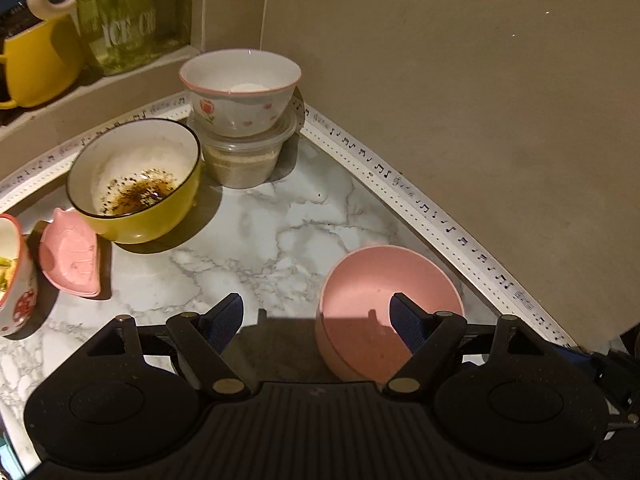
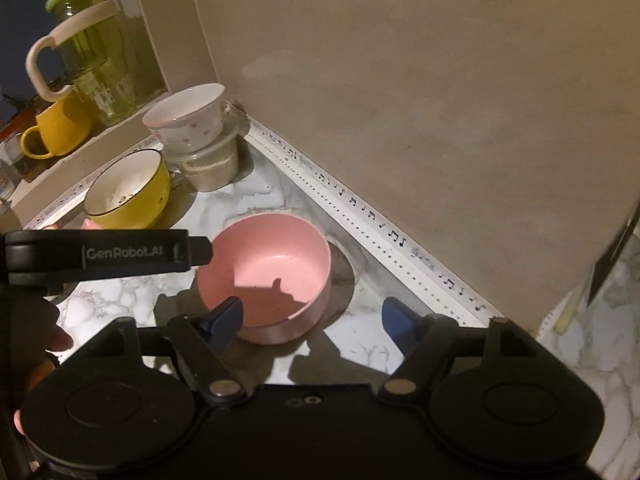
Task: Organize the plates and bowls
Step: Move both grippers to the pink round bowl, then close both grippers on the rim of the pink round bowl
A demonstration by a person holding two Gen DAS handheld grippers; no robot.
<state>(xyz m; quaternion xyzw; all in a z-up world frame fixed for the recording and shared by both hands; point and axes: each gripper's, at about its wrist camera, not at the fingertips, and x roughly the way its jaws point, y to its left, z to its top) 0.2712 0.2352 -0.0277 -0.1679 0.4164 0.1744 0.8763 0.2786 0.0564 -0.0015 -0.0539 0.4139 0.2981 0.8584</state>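
Pink bowl [image 2: 266, 276] sits upright on the marble counter [image 1: 272, 232] near the wall trim. Your left gripper [image 1: 318, 322] is spread, one finger over the bowl's near rim; your right gripper [image 2: 312, 318] gapes beside it, gripping nothing. Behind stand a yellow bowl [image 1: 136, 182] and a floral bowl [image 1: 240, 90] atop a plastic tub [image 1: 244, 158]

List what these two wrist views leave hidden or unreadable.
- Mushroom-print cup: cut by the left wrist view's left edge.
- Pink leaf dish: right wrist view, mostly hidden behind the left gripper and yellow bowl.
- Pink bowl near side: left wrist view, covered by the gripper's body.
- Pitcher lettering: cut off, blurred.
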